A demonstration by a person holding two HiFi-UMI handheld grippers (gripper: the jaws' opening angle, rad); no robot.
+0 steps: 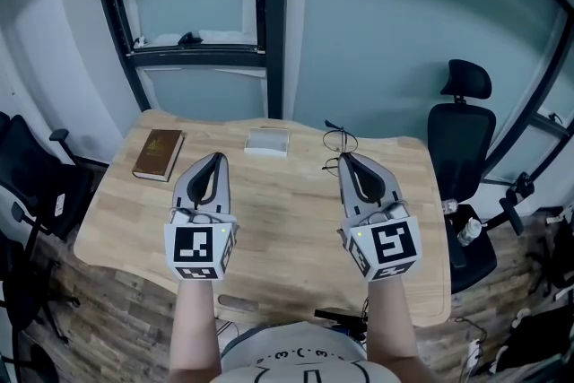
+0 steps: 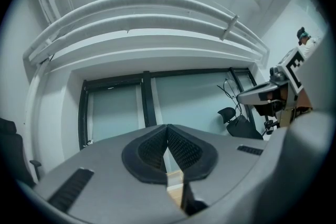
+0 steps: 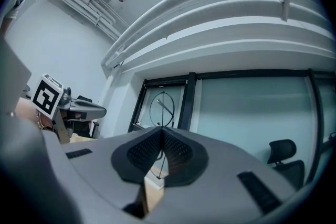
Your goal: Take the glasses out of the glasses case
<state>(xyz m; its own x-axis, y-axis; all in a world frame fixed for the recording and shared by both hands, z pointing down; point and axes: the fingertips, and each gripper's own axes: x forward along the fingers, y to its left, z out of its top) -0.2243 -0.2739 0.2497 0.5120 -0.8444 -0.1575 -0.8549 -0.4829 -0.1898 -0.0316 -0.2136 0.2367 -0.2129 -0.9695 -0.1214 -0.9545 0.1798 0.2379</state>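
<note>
Thin wire-framed glasses (image 1: 340, 142) hang in the air above the wooden table (image 1: 296, 220), right of middle. My right gripper (image 1: 345, 157) is shut on them; in the right gripper view the glasses (image 3: 162, 106) stick up from between the closed pads. A pale rectangular glasses case (image 1: 267, 142) lies flat at the table's far middle, apart from both grippers. My left gripper (image 1: 215, 156) hovers level to the left of the case, shut with nothing in it, its pads (image 2: 176, 147) meeting at the tip. The left gripper view shows the right gripper (image 2: 262, 95) off to the right.
A brown book (image 1: 159, 154) lies at the table's far left. A black office chair (image 1: 459, 139) stands right of the table and another chair (image 1: 31, 184) to its left. A dark window frame (image 1: 269, 13) rises behind the table. The left gripper (image 3: 79, 110) shows in the right gripper view.
</note>
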